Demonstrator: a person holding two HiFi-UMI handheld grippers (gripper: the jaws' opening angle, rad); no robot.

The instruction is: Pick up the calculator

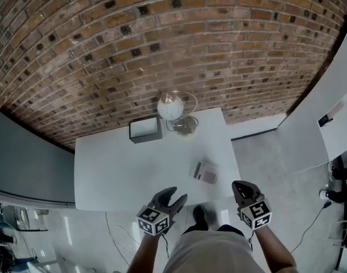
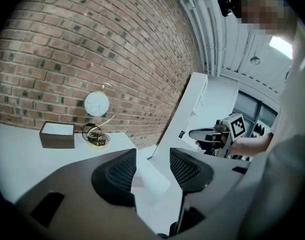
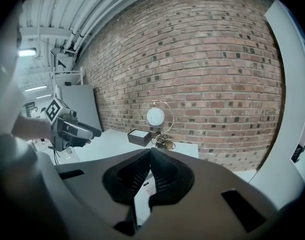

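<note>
The calculator (image 1: 205,172) is small, grey and pinkish, and lies flat near the front right of the white table (image 1: 116,169). My left gripper (image 1: 178,193) hovers at the table's front edge, left of and short of the calculator. Its jaws stand open with nothing between them (image 2: 152,156). My right gripper (image 1: 239,184) hangs just off the table's front right corner, apart from the calculator, with the fingertips together (image 3: 150,151). Below its closed tips, a strip of the calculator (image 3: 148,185) shows. Each gripper view also catches the other gripper (image 2: 207,134) (image 3: 77,129).
A dark box with a white top (image 1: 145,129) and a white globe on a curved metal stand (image 1: 172,107) sit at the table's far edge, against a brick wall (image 1: 162,33). A white panel (image 1: 327,112) stands to the right. Grey floor (image 1: 264,164) lies beside the table.
</note>
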